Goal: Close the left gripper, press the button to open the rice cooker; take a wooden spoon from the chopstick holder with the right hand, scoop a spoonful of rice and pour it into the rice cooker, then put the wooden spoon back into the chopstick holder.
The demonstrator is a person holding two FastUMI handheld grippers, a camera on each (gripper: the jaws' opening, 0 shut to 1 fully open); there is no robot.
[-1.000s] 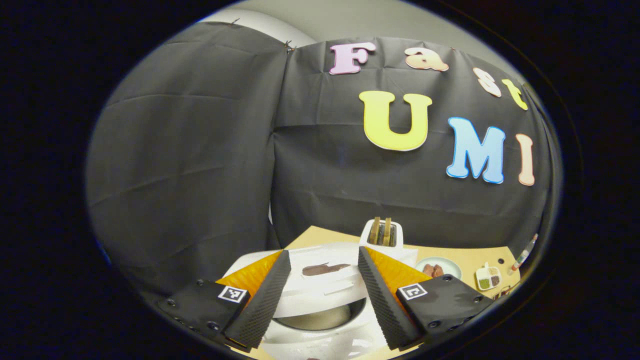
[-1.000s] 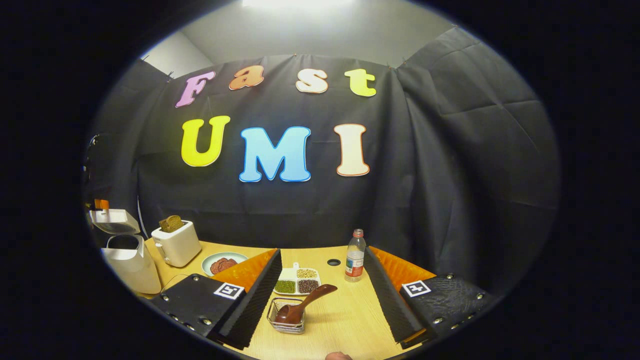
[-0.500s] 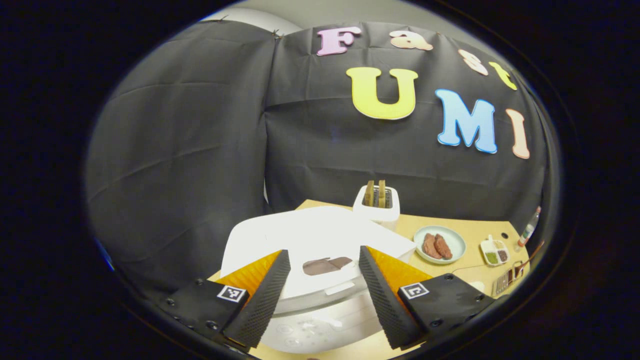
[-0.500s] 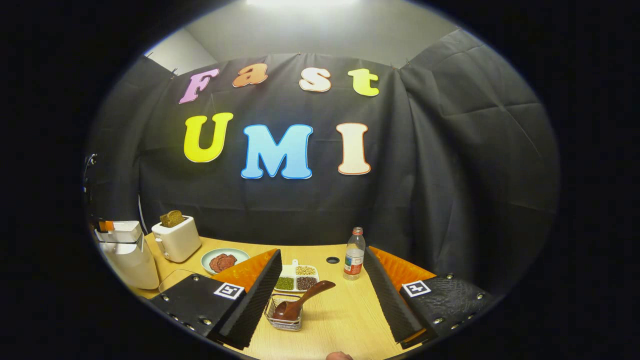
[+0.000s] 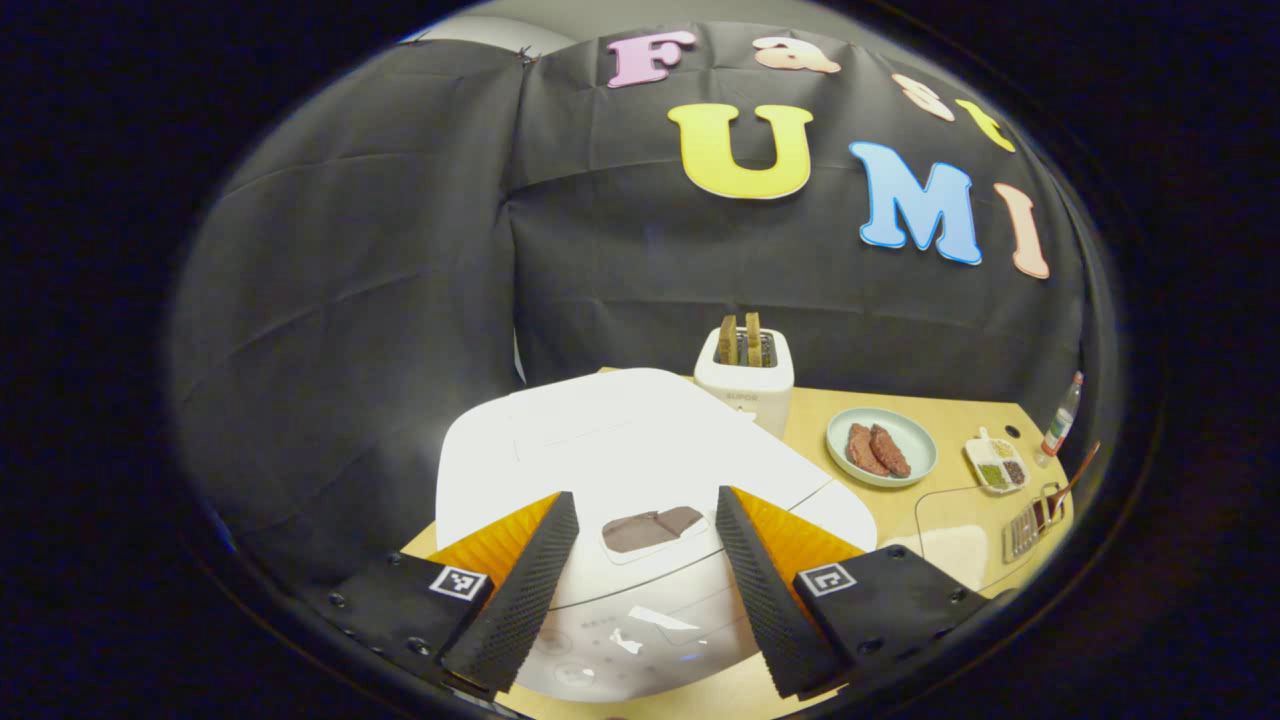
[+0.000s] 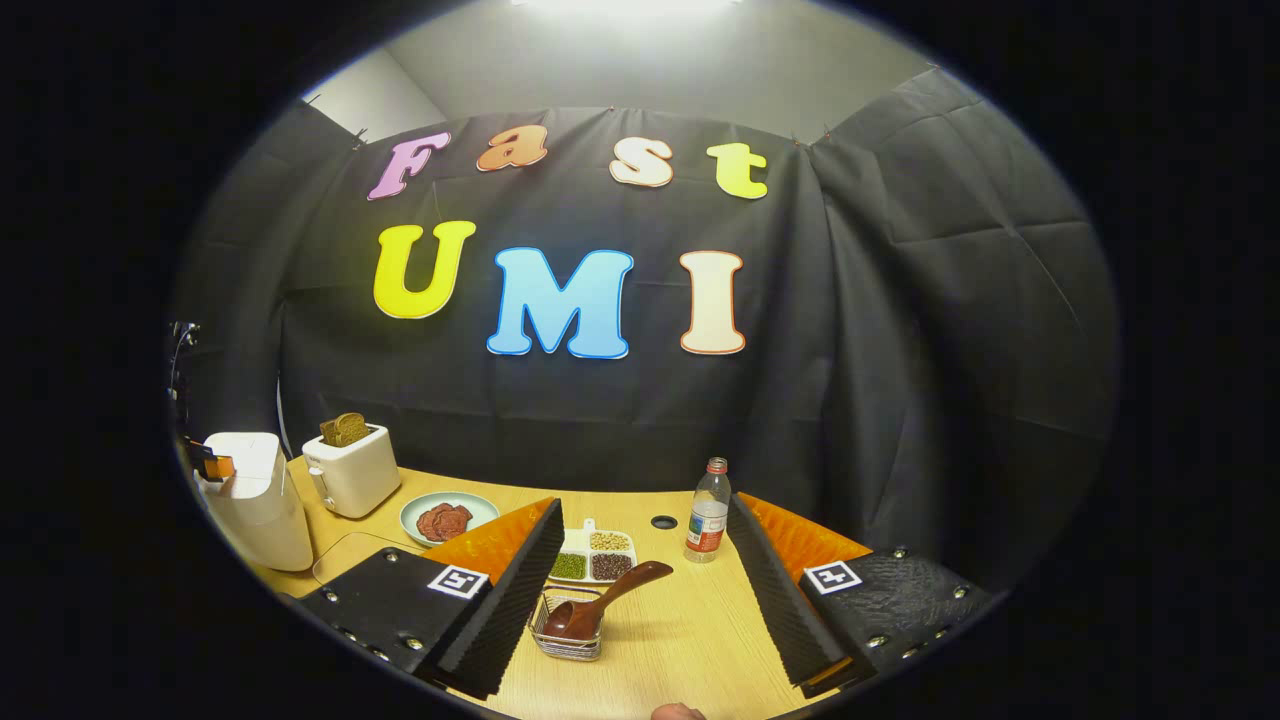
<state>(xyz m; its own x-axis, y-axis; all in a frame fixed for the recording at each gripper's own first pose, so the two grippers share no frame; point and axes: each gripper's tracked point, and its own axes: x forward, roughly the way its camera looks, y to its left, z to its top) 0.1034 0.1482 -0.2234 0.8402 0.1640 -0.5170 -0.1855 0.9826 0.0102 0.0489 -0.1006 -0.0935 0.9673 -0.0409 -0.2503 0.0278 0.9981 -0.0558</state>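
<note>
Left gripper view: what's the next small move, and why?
Probably close the left gripper. Its fingers are spread either side of the dark button on the rice cooker, whose lid is down, and the press needs them shut.

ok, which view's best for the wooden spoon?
Right gripper view: the wooden spoon lies between the open claw's fingers, bowl down in the wire holder. Left gripper view shows the spoon tiny at the far right edge.
</note>
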